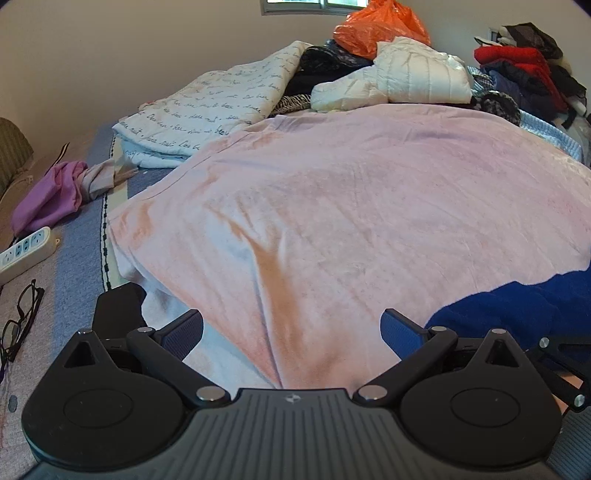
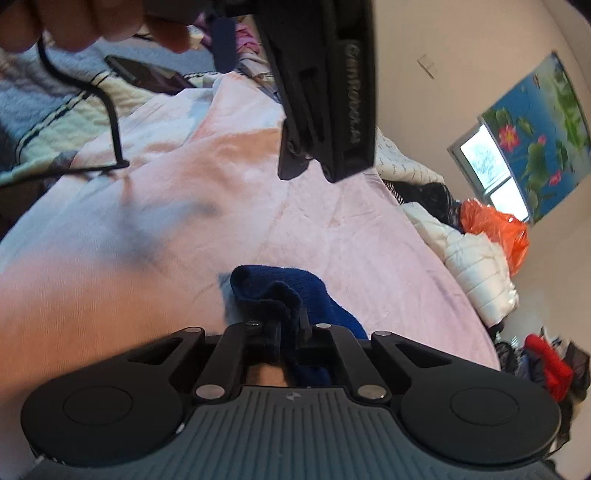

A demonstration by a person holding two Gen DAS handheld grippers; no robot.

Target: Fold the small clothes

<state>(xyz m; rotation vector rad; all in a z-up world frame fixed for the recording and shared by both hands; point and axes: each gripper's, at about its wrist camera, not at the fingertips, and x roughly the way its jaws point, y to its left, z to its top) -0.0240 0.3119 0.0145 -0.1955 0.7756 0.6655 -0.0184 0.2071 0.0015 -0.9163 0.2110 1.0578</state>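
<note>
A small dark blue knit garment [image 2: 291, 295] lies bunched on a pink blanket [image 2: 332, 221] spread over the bed. My right gripper [image 2: 290, 328] is shut on an edge of the blue garment, which folds over between its fingers. In the left wrist view the blue garment [image 1: 517, 310] shows at the lower right on the pink blanket [image 1: 332, 206]. My left gripper [image 1: 291, 332] is open and empty just above the blanket, left of the garment. The left gripper's body [image 2: 325, 92] hangs in the upper part of the right wrist view.
Behind the blanket lie a script-printed quilt [image 1: 221, 99], a white puffer jacket [image 1: 399, 74], an orange bag [image 1: 380, 29] and a pile of red and dark clothes [image 1: 524, 74]. At the left are a purple cloth [image 1: 51, 195], a power strip [image 1: 22, 251] and glasses [image 1: 22, 317]. A black cable [image 2: 107, 107] crosses the bed.
</note>
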